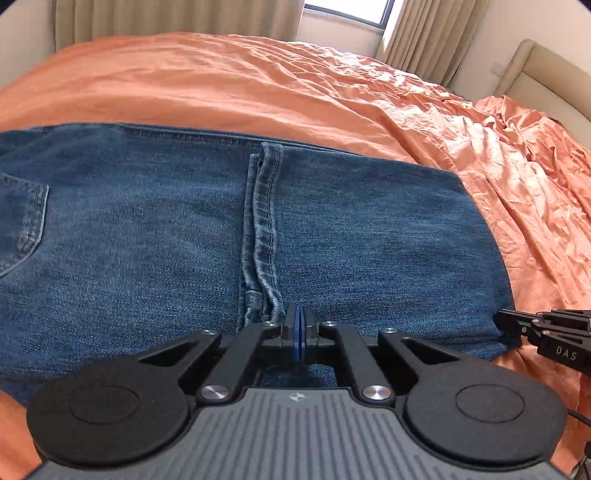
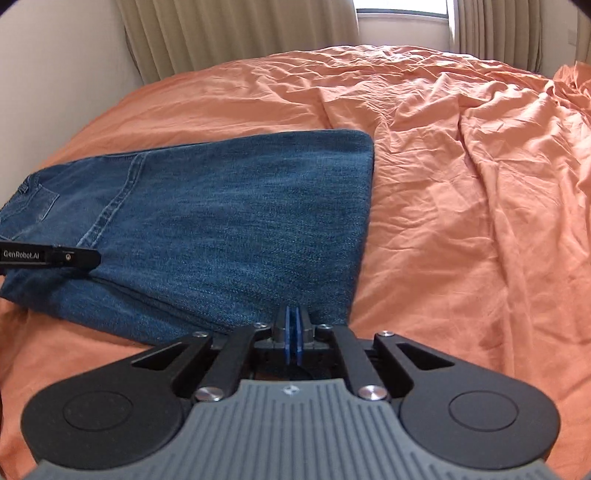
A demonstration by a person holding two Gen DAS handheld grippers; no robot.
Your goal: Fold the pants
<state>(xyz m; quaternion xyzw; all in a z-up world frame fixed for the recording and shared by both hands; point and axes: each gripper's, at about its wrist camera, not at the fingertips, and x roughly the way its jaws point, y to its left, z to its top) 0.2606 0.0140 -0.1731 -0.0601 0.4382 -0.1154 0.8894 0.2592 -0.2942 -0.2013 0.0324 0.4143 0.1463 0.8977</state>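
Beige curtains (image 1: 177, 18) and a bright window (image 2: 402, 7) back the room, and your work surface is a bed under a rumpled orange sheet (image 2: 461, 184). On it, towards your left side, lie the jeans (image 1: 147, 229), already doubled into a flat stack several layers thick.

By the look of it you are well into the task: the legs have been brought over the seat, and a hem (image 1: 264, 221) runs across the top layer. At least one more fold, or a final smoothing, probably remains, since the bundle is long.

Your left gripper (image 1: 299, 323) has its blue pads pressed together at the near end of that hem; whether denim is caught between them cannot be told. Your right gripper (image 2: 293, 325) is likewise pressed together, at the near right corner of the stack, and a grip on cloth is just as unclear there.

Only the left view shows the hem close up and the back pocket (image 1: 26, 229) large; it also shows the headboard (image 1: 543, 70). Only the right view takes in the whole folded edge (image 2: 364, 229) on the right and the bare sheet beyond it.
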